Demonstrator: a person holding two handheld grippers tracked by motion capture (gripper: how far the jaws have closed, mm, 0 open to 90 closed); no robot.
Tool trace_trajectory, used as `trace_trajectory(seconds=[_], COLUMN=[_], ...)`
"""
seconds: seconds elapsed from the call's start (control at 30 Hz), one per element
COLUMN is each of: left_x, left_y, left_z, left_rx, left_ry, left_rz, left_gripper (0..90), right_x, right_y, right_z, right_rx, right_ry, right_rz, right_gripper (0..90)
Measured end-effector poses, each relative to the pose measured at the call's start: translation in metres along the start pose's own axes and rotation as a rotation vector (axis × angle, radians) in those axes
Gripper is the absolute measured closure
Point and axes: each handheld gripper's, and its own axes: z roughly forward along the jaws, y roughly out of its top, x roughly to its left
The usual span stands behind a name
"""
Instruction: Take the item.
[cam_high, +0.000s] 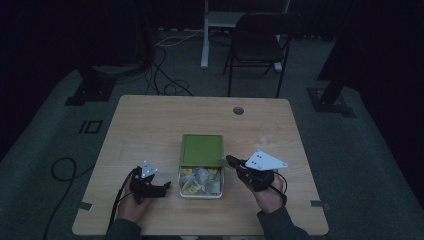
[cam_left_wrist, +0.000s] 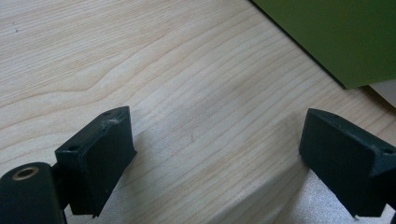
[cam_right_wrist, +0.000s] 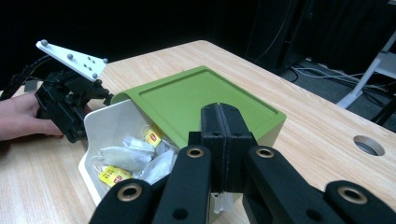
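Dark room, wood tabletop (cam_high: 150, 125). Box (cam_high: 200, 187) of tea bags (cam_right_wrist: 126, 158) sits mid-table, green lid (cam_high: 201, 149) slid half back. Left gripper (cam_high: 162, 188) is rested beside it, fingers spread; right gripper (cam_high: 229, 160) fingers are pressed together at the box edge. Nothing is removed yet.

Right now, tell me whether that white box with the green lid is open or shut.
Partly open. The green lid is slid back, baring the near part of the white box, where tea bags show.

No writing could be read: the red marks on the yellow tea bag tags (cam_right_wrist: 113, 174) in the box (cam_right_wrist: 100, 126) were too small.
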Motion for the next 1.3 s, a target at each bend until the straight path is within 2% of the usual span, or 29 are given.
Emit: trace_trajectory(seconds=[1.3], left_x=[0.000], left_y=[0.000], left_z=[0.000], left_rx=[0.001], left_ry=[0.000], left_rz=[0.000], left_gripper=[10.9], right_x=[-0.029], right_y=[-0.012], right_z=[-0.009], right_rx=[0.013], right_ry=[-0.081], right_rz=[0.035], right_gripper=[90.0])
